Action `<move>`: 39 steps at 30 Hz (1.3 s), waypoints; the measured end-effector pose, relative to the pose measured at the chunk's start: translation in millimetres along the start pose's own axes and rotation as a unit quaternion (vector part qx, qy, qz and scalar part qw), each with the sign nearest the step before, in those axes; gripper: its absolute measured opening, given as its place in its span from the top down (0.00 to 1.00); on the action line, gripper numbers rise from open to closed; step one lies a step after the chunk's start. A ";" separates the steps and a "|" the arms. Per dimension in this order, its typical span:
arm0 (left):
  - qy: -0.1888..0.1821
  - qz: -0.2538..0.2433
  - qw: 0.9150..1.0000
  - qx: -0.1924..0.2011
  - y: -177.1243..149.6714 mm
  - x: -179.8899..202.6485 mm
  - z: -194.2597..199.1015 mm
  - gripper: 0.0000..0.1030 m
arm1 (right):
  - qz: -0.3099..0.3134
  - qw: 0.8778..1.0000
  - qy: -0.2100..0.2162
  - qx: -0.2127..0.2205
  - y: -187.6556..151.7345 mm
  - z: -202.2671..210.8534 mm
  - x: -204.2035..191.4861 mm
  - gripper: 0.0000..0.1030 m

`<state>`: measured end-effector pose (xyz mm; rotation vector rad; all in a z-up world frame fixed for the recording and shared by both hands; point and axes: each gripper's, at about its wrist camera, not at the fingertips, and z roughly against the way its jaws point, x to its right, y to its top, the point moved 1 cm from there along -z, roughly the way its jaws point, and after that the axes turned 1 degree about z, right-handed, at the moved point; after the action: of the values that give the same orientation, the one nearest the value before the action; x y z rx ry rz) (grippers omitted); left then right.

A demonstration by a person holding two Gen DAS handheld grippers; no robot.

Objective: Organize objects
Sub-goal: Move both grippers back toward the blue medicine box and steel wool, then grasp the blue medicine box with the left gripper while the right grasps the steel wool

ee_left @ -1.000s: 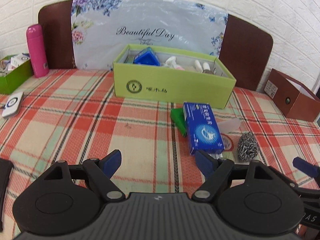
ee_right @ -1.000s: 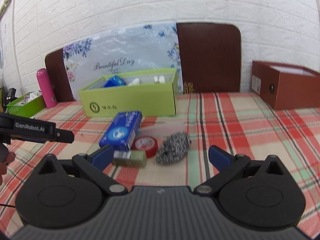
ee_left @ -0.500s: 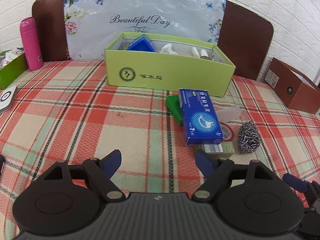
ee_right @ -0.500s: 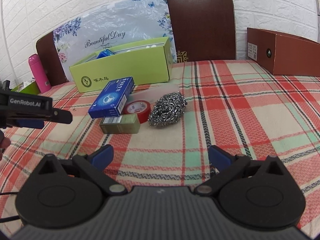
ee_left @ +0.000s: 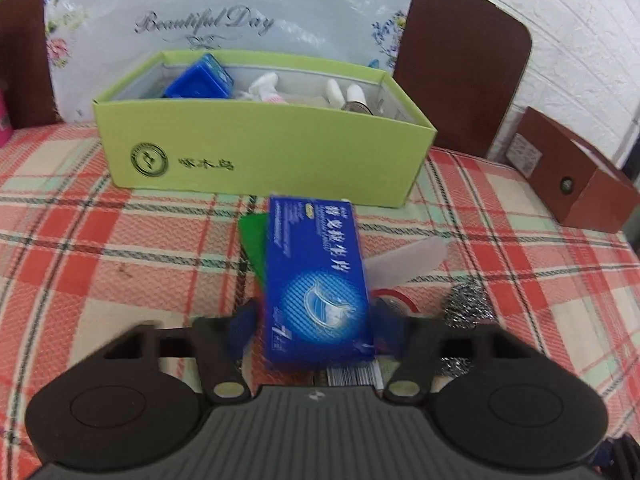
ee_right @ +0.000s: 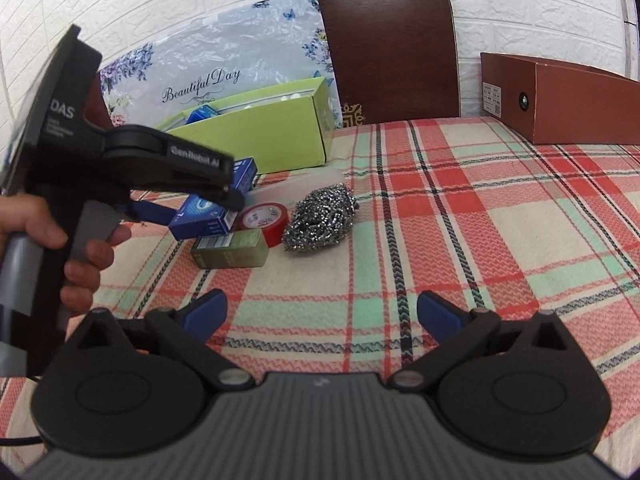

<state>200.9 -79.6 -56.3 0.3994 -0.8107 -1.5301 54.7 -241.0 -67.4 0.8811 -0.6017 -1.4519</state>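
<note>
partly done: open lime-green cardboard box [ee_left: 256, 160] at far side of plaid-cloth tabletop [ee_right: 460, 240] already holding a blue carton plus a few white and pale items. left on the cloth, in a cluster just in front of the box: blue rectangular carton with white print [ee_left: 316, 276], green flat piece [ee_left: 253, 236] tucked under its left edge, translucent white lid-like piece [ee_left: 408, 260], red tape roll [ee_right: 265, 218], olive-green small box [ee_right: 230, 253], steel wool scourer [ee_right: 320, 220].

left claw [ee_left: 314, 320] spread apart, straddling near end of the blue carton, pads just beside its sides, contact not clear; likely next pick. right claw [ee_right: 320, 312] apart, empty, low over bare cloth near the camera.

in the way: olive box and tape roll touching the carton's near-right side, may drag along. brown cardboard box [ee_right: 560, 104] far right, well apart. floral "beautiful day" bag [ee_left: 224, 20] upright behind green box.
</note>
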 end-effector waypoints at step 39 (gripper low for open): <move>0.039 -0.042 0.998 -0.015 -47.3 -67.8 55.7 0.30 | 0.053 0.993 0.088 -0.051 0.9 -1.7 -38.0 0.49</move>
<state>138.8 -2.2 -65.2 0.4739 -0.7165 -1.5933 54.1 -203.4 -61.6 0.8720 -0.4324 -1.2834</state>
